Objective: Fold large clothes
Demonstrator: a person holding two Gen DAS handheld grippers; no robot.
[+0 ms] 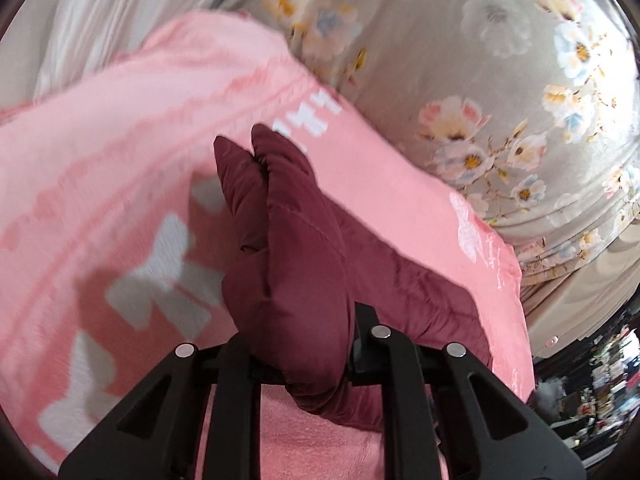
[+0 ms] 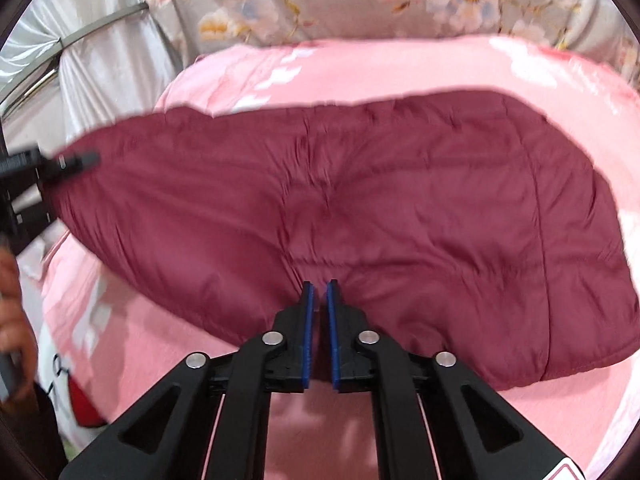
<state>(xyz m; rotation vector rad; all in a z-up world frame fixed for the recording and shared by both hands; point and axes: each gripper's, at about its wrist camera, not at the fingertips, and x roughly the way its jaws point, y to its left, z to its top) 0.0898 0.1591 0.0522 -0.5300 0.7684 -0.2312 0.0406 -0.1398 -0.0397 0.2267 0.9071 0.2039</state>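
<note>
Maroon padded jacket (image 2: pixel 400 208) lies spread across a pink blanket (image 2: pixel 360 64) on a bed, and we hold it at two points. Our left tongs (image 1: pixel 304 364) are clamped on a bunched edge of it; from the left wrist view the fabric stands up out of the jaws in two puffy lobes, so the pads themselves are hidden under cloth. From the right wrist view the same tongs show at the far left, gripping the tapered left end of the garment, which hangs clear of the blanket there. We judge this lifted end is what will be carried over to make the fold.

Right tongs (image 2: pixel 319 300) sit at the near edge of the garment, about midway along it. Their blue pads (image 2: pixel 307 332) stand almost together with only a narrow slit between. A pucker of creases runs into the tips, so we read them as pinching a thin bit of the shell, likely to anchor the near edge while the left end moves.

Appearance: deep wine red, quilted, slightly glossy, with stitched seam lines and soft wrinkles radiating from the pinch. The right portion lies flat and broad on the blanket. No sleeve, collar or zip can be made out, since both views are blurred.

Behind the blanket a grey floral sheet (image 1: pixel 500 80) covers the bed. A person's hand (image 2: pixel 16 312) shows at the left edge of the right view.
</note>
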